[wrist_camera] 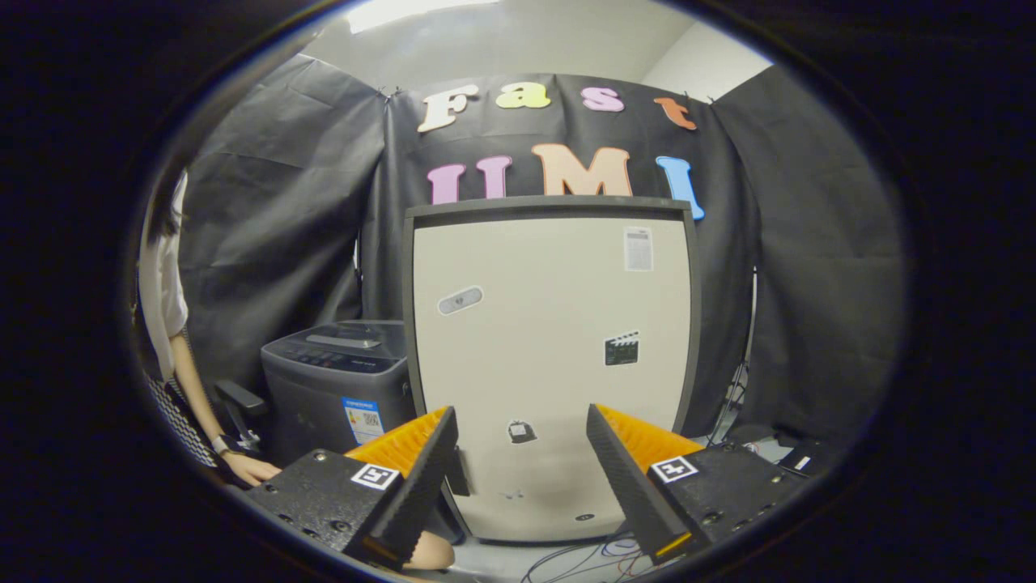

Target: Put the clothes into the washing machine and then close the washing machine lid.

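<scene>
the gripper is held level and pointed straight at a tall pale panel with a dark frame, which stands upright just beyond the fingers. its fingers are spread wide apart with nothing between them, so it has hold of nothing. that open, empty posture suits an approach, not a carry.

the panel looks to be the raised lid of a washing machine seen from the front, its inner face turned toward the camera, with a few stickers on it; i judge this from its shape and the task, since the tub below it cannot be seen past the fingers. if so, the lid stands open so that clothes can go in first. no clothes can be picked out among the things ahead, so whether they are already inside cannot be told.

beside the panel, toward the left finger, sits a second, smaller dark grey washing machine with its lid down and a control strip across the top. a person sits near it, one hand resting low, close to the left finger. loose cables trail over the floor under the panel.
</scene>
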Motion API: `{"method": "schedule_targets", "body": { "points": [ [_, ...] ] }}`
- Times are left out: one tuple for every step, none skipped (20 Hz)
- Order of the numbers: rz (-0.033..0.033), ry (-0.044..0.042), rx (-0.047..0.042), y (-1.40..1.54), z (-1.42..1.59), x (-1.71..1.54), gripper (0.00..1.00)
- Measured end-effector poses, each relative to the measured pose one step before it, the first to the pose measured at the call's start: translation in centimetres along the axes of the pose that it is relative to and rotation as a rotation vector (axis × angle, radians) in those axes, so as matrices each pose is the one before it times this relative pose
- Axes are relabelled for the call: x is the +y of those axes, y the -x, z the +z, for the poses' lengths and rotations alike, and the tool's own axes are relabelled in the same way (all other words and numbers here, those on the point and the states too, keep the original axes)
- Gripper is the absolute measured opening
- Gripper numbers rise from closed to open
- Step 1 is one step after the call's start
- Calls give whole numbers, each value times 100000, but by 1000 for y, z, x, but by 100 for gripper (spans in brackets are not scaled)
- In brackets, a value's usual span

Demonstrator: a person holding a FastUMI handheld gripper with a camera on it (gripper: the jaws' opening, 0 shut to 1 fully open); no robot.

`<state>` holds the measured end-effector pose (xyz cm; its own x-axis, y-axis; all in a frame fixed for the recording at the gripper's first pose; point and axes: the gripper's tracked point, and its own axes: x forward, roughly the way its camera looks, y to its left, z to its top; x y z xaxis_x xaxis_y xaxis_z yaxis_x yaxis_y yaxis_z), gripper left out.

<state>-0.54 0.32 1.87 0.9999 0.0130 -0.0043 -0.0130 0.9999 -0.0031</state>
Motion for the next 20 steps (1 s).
{"method": "schedule_targets", "body": {
  "points": [
    [-5,-105,-22,-48,-52,-40,97],
    [1,28,10,-87,24,2,97],
    [36,43,94,55,-122,60,97],
    [-10,-27,-153,-16,60,-24,97],
    [6,-97,112,-49,-35,-5,97],
    [2,-221,562,-41,-153,-77,97],
    [-20,-419,80,83,-5,76,97],
    [17,128,-403,9,155,92,98],
    [-10,48,-417,47,-65,-52,97],
    [-34,-249,17,-30,-47,-71,97],
    [39,109,-228,-77,69,112,97],
    [-10,-83,148,-107,23,-20,97],
    [1,67,-125,59,-66,21,97],
    [-17,-63,64,-18,33,-20,97],
    [-1,48,-104,63,-95,26,97],
    [-12,-38,7,-39,38,-12,97],
    [5,36,30,-18,-88,31,97],
    [-12,-34,-67,41,37,-16,97],
    [-6,-3,-47,-34,-4,7,97],
    [9,-1,55,-75,6,-7,97]
  ]
}}
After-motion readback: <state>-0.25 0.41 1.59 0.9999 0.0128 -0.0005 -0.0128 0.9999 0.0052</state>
